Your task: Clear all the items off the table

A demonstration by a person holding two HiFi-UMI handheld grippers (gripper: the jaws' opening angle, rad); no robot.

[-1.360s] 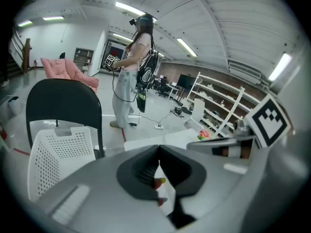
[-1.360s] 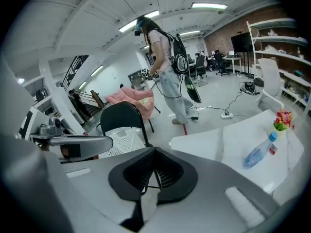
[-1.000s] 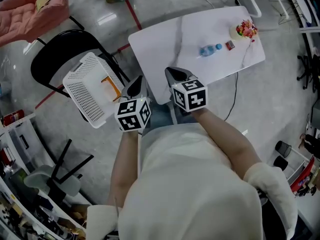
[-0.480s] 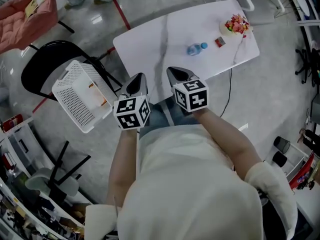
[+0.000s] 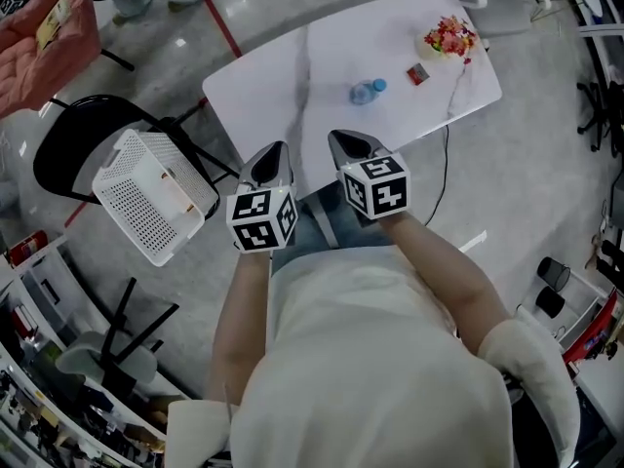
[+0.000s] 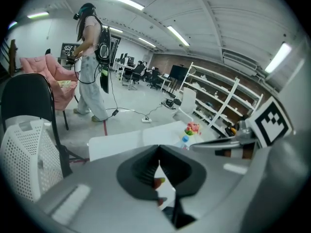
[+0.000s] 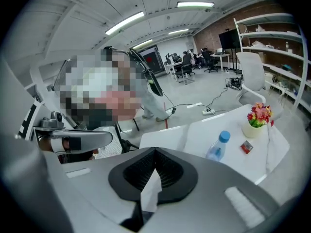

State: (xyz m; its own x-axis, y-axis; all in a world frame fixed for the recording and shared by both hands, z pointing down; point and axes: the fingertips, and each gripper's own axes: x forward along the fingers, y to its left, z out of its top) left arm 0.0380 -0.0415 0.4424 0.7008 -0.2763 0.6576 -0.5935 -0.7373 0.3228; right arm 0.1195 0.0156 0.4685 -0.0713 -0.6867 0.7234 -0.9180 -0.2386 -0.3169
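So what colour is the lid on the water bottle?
The lid is blue, clearest in the right gripper view.

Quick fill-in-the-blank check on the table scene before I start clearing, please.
The clear plastic water bottle on the white marble-patterned table has a ____ cap.
The white perforated plastic basket sits on a black ____.
Between the bottle and the cream pot of pink flowers lies a small ____ packet.
The left gripper and right gripper both have their jaws ____.
Missing words: blue; chair; red; shut.

Black chair (image 5: 66, 152) stands near pink armchair (image 5: 51, 25).
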